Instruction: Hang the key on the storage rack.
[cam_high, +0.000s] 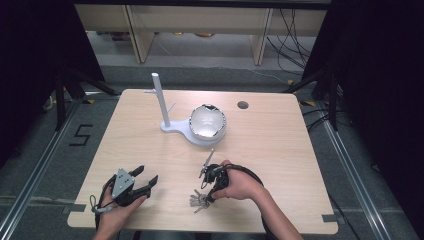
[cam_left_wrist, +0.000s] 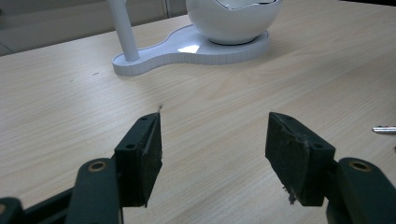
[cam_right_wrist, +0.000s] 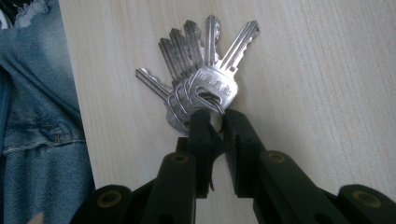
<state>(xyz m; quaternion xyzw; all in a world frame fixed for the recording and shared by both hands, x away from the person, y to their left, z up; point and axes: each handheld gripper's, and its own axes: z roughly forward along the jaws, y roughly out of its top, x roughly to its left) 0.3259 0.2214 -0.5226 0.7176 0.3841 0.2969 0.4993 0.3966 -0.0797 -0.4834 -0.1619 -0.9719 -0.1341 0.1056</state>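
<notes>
Jaws of the right gripper (cam_high: 209, 186), seen from the high view near the worktop's front edge, close narrowly on a bunch of keys (cam_high: 199, 201), while the left gripper (cam_left_wrist: 214, 140) view shows its jaws wide and empty, and the right gripper view suggests pinching the key ring (cam_right_wrist: 211, 100) squarely before lifting.

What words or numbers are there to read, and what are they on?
"5": black tape on the floor left of the table.
Stamped letters on the top key of the bunch of keys at the right claw: too blurred to read.
</notes>
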